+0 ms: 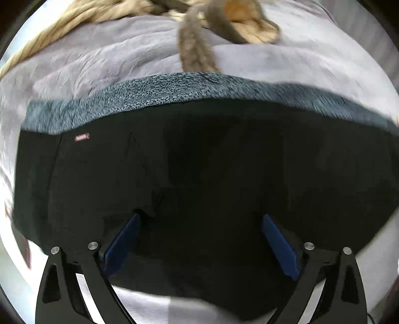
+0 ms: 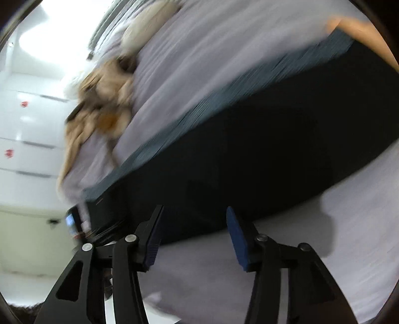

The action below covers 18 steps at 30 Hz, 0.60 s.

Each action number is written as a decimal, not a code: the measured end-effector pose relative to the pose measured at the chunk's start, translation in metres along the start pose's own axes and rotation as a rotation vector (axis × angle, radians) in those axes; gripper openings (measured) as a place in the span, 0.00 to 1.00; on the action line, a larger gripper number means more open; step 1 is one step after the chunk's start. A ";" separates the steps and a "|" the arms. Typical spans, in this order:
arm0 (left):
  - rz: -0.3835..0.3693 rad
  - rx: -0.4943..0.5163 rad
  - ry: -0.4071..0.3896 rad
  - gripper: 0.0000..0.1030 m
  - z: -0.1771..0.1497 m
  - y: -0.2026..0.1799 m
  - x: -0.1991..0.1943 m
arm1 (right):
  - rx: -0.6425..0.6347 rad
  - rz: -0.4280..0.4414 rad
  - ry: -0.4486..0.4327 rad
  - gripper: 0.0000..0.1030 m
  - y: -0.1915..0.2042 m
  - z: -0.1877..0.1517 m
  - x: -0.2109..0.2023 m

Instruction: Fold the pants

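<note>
Bedroom, bed with pale lilac cover; both views motion-blurred.

Lilac bedspread (image 1: 286, 64) fills upper half of left wrist view, creased, with a tan braided blanket (image 1: 74, 17) along top left. Right wrist view: white glossy drawer fronts (image 2: 30, 139) at left edge, bright light patch upper left, cream cabinet (image 2: 22, 239) lower left.

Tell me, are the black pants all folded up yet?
Partly. The black pants lie flat on the grey bed cover as a long band, with a strip of fuzzy blue-grey lining showing along the far edge, so one fold looks done. Nothing is in hand: the left gripper and right gripper are both open above the cloth. Folding it shorter probably remains.
</note>
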<state>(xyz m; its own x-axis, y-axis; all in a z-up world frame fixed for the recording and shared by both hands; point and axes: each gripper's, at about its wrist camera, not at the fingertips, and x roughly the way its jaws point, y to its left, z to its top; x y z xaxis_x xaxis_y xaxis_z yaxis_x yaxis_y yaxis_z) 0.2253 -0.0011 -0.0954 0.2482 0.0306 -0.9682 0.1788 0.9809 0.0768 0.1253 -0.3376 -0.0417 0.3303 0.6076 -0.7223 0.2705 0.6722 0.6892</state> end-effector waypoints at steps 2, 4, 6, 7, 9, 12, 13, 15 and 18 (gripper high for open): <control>0.000 0.013 -0.022 0.95 0.000 0.022 -0.019 | 0.016 0.103 0.089 0.53 0.022 -0.031 0.041; 0.013 -0.011 -0.081 0.95 0.004 0.053 -0.036 | 0.024 0.170 0.168 0.53 0.044 -0.056 0.081; 0.057 -0.058 -0.102 0.95 0.009 0.092 -0.039 | 0.037 0.209 0.204 0.53 0.057 -0.071 0.107; 0.083 -0.080 -0.095 0.95 0.010 0.111 -0.035 | 0.044 0.221 0.212 0.53 0.063 -0.076 0.120; 0.136 -0.121 -0.053 0.95 0.009 0.148 -0.015 | 0.066 0.240 0.218 0.53 0.070 -0.081 0.144; 0.064 -0.164 -0.046 1.00 -0.001 0.180 0.006 | 0.093 0.250 0.228 0.54 0.068 -0.085 0.153; 0.056 -0.158 -0.053 1.00 -0.001 0.181 0.007 | 0.100 0.252 0.232 0.54 0.067 -0.087 0.155; 0.062 -0.142 -0.066 1.00 -0.002 0.180 0.007 | 0.106 0.259 0.225 0.54 0.066 -0.088 0.155; 0.054 -0.141 -0.078 1.00 -0.004 0.181 0.009 | 0.137 0.295 0.196 0.54 0.066 -0.081 0.158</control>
<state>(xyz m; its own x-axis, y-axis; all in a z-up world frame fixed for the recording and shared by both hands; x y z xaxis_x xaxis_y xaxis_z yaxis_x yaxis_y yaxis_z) 0.2562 0.1770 -0.0916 0.3281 0.0747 -0.9417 0.0293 0.9956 0.0891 0.1223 -0.1633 -0.1153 0.2361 0.8452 -0.4794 0.3127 0.4011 0.8610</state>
